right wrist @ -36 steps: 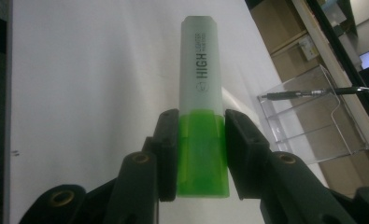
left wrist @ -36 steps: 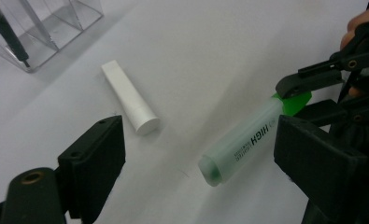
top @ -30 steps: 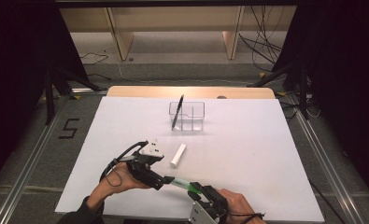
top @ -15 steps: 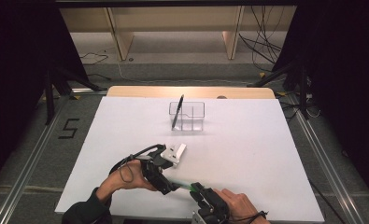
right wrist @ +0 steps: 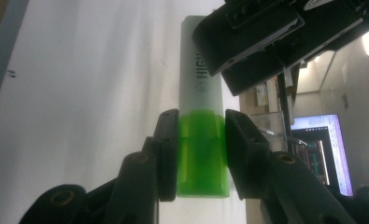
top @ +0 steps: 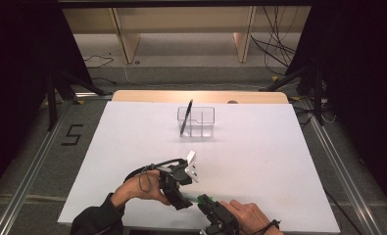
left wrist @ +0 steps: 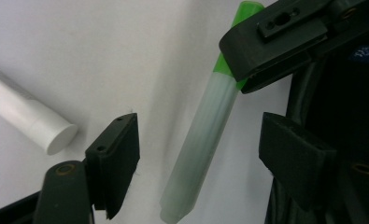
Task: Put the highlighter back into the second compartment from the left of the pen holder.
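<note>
A highlighter [right wrist: 202,93] with a pale body and a green cap [right wrist: 202,158] is held up over the white table [top: 259,161]. My right gripper [right wrist: 202,154] is shut on the green cap. My left gripper [left wrist: 205,163] straddles the pale body [left wrist: 205,130]; its jaws have just been closing, and a gap still shows on both sides. In the high view both grippers meet near the table's front edge, left gripper [top: 183,199] and right gripper [top: 203,201], with a bit of the green highlighter [top: 194,198] between them.
A short white cylinder [left wrist: 30,116] lies on the table just beyond the left gripper, also white cylinder [top: 190,156]. A clear divided organizer [top: 201,122] stands at the back centre with a black pen [top: 186,117] leaning in it. A lit monitor [right wrist: 317,149] is far off.
My left hand has moved right and toward the front edge, bringing its jaws around the highlighter's body. The right gripper has stayed put with the cap in its grip.
</note>
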